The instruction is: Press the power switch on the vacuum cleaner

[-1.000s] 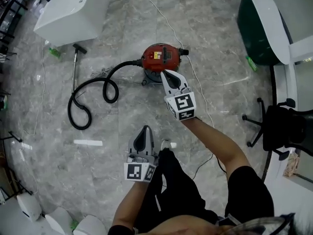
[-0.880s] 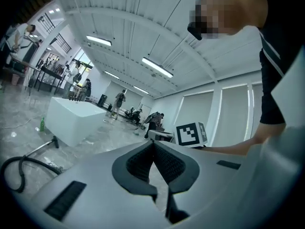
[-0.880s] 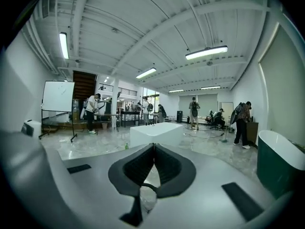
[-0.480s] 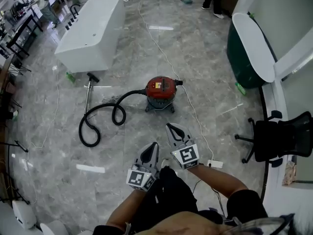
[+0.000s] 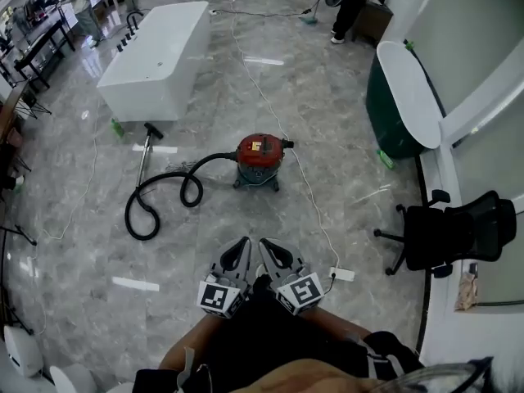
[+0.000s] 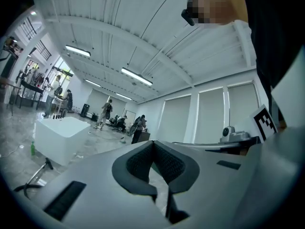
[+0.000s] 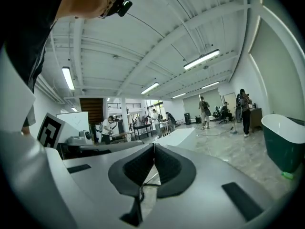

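A red canister vacuum cleaner (image 5: 259, 160) stands on the grey marble floor in the head view, its black hose (image 5: 160, 195) looping away to the left toward a metal wand (image 5: 144, 155). Both grippers are held close to the person's body, well short of the vacuum. My left gripper (image 5: 241, 244) is shut with nothing in it, tips touching (image 6: 152, 143). My right gripper (image 5: 267, 246) is shut too, its pads meeting at the tip (image 7: 153, 146). Both gripper views look across the room and up at the ceiling.
A white power cord (image 5: 311, 211) runs from the vacuum to a socket block (image 5: 342, 274) near my right side. A white bathtub (image 5: 155, 60) stands far left, a green one (image 5: 404, 105) at the right, a black office chair (image 5: 450, 236) beside it. People stand at the far end.
My right gripper pulled back from the top of the vacuum to beside the left one at the body. The view has backed away, so the vacuum looks smaller and farther.
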The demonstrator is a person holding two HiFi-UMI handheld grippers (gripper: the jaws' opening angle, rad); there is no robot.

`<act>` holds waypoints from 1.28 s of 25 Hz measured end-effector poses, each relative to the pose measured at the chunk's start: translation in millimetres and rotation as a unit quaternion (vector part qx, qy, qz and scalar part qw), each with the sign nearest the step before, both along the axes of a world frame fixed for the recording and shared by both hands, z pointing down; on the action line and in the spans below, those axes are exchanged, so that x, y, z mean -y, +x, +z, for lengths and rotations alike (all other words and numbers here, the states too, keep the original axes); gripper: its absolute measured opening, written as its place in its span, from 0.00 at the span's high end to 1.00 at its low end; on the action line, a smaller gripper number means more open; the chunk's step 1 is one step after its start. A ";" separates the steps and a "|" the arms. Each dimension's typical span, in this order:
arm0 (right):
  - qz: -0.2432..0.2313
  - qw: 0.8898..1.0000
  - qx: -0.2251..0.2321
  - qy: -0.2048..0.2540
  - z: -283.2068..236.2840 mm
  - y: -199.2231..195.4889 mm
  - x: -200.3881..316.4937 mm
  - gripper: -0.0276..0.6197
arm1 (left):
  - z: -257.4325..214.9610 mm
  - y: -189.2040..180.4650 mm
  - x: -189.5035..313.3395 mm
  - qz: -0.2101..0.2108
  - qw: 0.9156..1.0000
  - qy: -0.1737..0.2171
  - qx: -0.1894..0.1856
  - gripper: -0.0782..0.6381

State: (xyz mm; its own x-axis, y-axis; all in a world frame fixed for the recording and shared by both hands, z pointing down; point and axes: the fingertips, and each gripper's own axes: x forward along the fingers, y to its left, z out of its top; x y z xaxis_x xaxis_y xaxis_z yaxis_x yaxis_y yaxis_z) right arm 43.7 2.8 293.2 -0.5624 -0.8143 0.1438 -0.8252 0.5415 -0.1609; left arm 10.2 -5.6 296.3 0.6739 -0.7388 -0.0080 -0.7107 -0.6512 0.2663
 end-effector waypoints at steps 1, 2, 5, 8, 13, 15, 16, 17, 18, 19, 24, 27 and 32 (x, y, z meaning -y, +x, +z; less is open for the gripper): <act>-0.002 1.000 0.001 0.011 -3.7 -7.0 -8.1 0.93 | -5.4 -4.0 -8.3 0.007 1.000 0.007 -0.001 0.87; -0.004 1.000 -0.002 0.023 -6.7 -12.5 -14.4 0.93 | -15.0 -6.7 -14.8 0.014 1.000 0.014 -0.006 0.87; -0.003 0.998 -0.024 0.051 -14.0 -17.1 -24.9 0.93 | -33.1 -12.6 -26.9 0.015 0.999 0.027 -0.007 0.87; 0.014 0.998 -0.045 0.051 -14.0 -12.0 -27.3 0.93 | -31.5 -16.7 -36.5 0.003 1.000 0.016 -0.005 0.87; 0.036 0.998 -0.033 0.052 -22.4 -16.2 -24.7 0.93 | -32.3 -19.9 -31.2 -0.007 1.000 0.013 -0.018 0.87; 0.032 0.998 -0.032 0.050 -24.1 -22.3 -32.2 0.93 | -32.8 -22.5 -31.1 -0.010 1.000 0.010 -0.021 0.87; 0.031 0.998 -0.033 0.049 -24.2 -24.8 -35.4 0.93 | -32.7 -23.7 -31.8 -0.010 1.000 0.010 -0.021 0.87; 0.030 0.998 -0.034 0.047 -24.1 -27.2 -37.7 0.93 | -33.7 -25.1 -32.3 -0.010 1.000 0.013 -0.022 0.87; 0.030 0.998 -0.034 0.046 -23.8 -29.6 -39.1 0.93 | -35.7 -27.2 -32.6 -0.009 0.999 0.019 -0.025 0.87; 0.031 0.998 -0.032 0.045 -23.5 -31.6 -39.7 0.93 | -37.5 -29.8 -32.8 -0.009 0.999 0.024 -0.028 0.87; 0.049 0.998 -0.008 0.042 -26.1 -29.0 -35.6 0.93 | -39.5 -32.2 -33.4 -0.008 0.999 0.015 -0.036 0.87; 0.049 0.998 -0.004 0.044 -28.7 -35.5 -35.5 0.93 | -50.1 -35.7 -37.8 -0.012 0.999 0.019 -0.049 0.87; 0.035 0.997 -0.008 0.071 -37.2 -38.4 -25.6 0.93 | -44.9 -37.5 -33.4 -0.029 0.998 0.033 -0.041 0.87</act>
